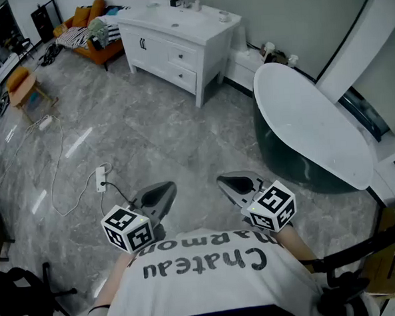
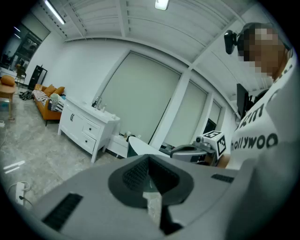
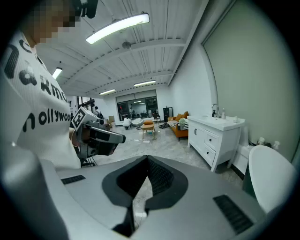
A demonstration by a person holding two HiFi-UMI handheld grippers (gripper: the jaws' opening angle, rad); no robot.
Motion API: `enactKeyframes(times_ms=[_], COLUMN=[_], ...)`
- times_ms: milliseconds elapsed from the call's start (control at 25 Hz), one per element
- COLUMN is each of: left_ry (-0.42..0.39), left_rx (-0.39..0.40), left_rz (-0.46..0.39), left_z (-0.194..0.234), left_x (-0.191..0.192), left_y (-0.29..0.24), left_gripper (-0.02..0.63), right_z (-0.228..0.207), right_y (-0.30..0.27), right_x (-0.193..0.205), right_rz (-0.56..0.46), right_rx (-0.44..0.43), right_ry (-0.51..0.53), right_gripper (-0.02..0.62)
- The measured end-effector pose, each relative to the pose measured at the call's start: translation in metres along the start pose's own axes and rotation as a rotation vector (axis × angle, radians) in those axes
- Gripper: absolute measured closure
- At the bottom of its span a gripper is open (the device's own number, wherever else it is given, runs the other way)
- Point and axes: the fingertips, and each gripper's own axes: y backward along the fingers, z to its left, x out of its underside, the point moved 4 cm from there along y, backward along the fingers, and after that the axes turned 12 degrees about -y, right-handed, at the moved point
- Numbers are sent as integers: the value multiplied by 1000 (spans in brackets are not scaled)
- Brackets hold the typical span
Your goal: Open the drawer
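Note:
A white vanity cabinet [image 1: 177,42] stands across the room by the far wall, with two closed drawers [image 1: 182,56] stacked on its right half and doors on its left. It also shows in the left gripper view [image 2: 86,127] and the right gripper view [image 3: 214,137], far from both grippers. My left gripper [image 1: 160,188] and right gripper [image 1: 231,181] are held close to my chest, side by side over the grey marble floor. Both point toward the cabinet. Each has its jaws together with nothing between them [image 2: 149,161] [image 3: 146,161].
A white oval bathtub [image 1: 309,130] sits close on the right. A power strip [image 1: 101,178] with a trailing cable lies on the floor to the left. Farther off stand an orange sofa [image 1: 86,27] and a small wooden table [image 1: 21,84]. Black chair legs [image 1: 22,291] sit at bottom left.

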Motion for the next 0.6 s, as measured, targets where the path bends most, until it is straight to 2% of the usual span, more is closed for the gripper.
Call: enactKeyframes(times_ms=[400, 600], left_ry=[4, -7], left_rx=[-1, 22], left_rz=[3, -120], left_z=[9, 16], left_x=[1, -12], left_y=[7, 24], left_gripper=[598, 598], right_z=[5, 8], right_y=[-12, -22], right_x=[-4, -15], right_rz=[19, -45], right_rx=[-1, -24], right_ry=[25, -70], right_gripper=[584, 584])
